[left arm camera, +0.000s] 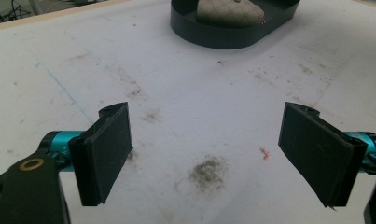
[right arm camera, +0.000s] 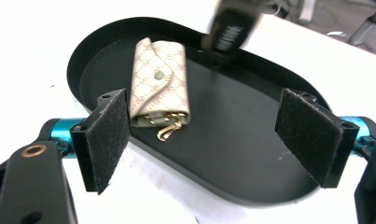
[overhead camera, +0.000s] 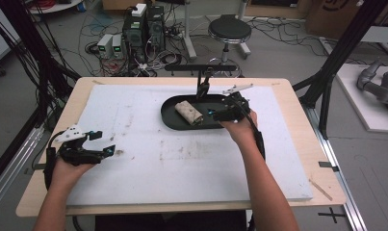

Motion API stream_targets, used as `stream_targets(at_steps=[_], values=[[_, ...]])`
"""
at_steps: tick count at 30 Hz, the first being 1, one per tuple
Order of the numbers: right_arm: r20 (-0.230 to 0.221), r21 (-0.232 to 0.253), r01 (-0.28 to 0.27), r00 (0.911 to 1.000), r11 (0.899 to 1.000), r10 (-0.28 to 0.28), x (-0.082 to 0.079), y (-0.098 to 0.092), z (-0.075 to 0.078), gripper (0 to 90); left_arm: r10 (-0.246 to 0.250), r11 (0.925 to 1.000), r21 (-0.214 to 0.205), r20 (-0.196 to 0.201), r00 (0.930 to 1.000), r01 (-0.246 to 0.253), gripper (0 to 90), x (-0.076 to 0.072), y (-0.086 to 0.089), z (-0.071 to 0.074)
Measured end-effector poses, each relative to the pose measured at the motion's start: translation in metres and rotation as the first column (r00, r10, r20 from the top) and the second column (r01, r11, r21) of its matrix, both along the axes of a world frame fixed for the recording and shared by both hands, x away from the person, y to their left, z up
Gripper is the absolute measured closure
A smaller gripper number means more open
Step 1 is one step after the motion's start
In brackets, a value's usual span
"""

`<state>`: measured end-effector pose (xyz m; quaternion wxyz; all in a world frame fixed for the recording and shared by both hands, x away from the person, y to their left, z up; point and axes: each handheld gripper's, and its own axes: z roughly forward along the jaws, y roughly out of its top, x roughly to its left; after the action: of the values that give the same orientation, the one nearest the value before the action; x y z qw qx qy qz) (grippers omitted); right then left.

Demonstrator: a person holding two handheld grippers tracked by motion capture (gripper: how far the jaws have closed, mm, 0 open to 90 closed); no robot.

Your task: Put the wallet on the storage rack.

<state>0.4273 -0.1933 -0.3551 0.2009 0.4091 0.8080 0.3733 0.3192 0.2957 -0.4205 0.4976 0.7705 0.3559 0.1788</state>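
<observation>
A black oval tray [overhead camera: 170, 118] sits on the white sheet [overhead camera: 148, 159] that covers the worktop [overhead camera: 297, 120], toward the far side and a little right of centre. Inside the tray lies a cream patterned key pouch [overhead camera: 188, 112], closed with a snap flap, a small gold clasp [right arm camera: 167, 132] sticking out at its near end. The right tool [overhead camera: 219, 113] hovers at the tray's right end with its jaws spread wide and nothing between them; in the right gripper view the pouch lies just beside the left jaw, apart from it. The left tool [overhead camera: 103, 142] is held well away at the worktop's left edge, low over the stained sheet, jaws likewise wide apart and empty. A black clip stand [overhead camera: 202, 86] rises at the tray's far rim.
</observation>
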Motion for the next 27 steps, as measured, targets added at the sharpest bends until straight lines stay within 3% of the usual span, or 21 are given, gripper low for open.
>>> stream_targets(at_steps=[9,10,13,22,27], values=[[0.03,0.034,0.047,0.9984,0.998,-0.048,-0.031,-0.045,-0.003,18.7,-0.038,0.9993,-0.003,0.004,0.9993,0.038,17.2,0.012,-0.021,0.0],[0.042,0.045,0.063,0.997,0.997,-0.064,-0.041,-0.059,-0.005,18.7,-0.038,0.9992,-0.01,0.008,0.9993,0.038,17.2,0.014,-0.024,0.0],[0.055,0.065,0.073,0.9955,0.995,-0.077,-0.053,-0.072,-0.009,18.7,-0.046,0.9988,-0.015,0.008,0.9989,0.046,17.2,0.016,-0.028,-0.001],[0.052,0.132,0.12,0.9905,0.984,-0.127,-0.08,-0.102,-0.036,18.7,-0.048,0.9988,-0.005,-0.015,0.9987,0.048,17.1,0.019,-0.032,-0.007],[0.071,0.199,0.145,0.9842,0.969,-0.162,-0.094,-0.116,-0.058,18.7,-0.039,0.9991,-0.02,-0.009,0.9992,0.039,17.2,0.021,-0.033,-0.008]])
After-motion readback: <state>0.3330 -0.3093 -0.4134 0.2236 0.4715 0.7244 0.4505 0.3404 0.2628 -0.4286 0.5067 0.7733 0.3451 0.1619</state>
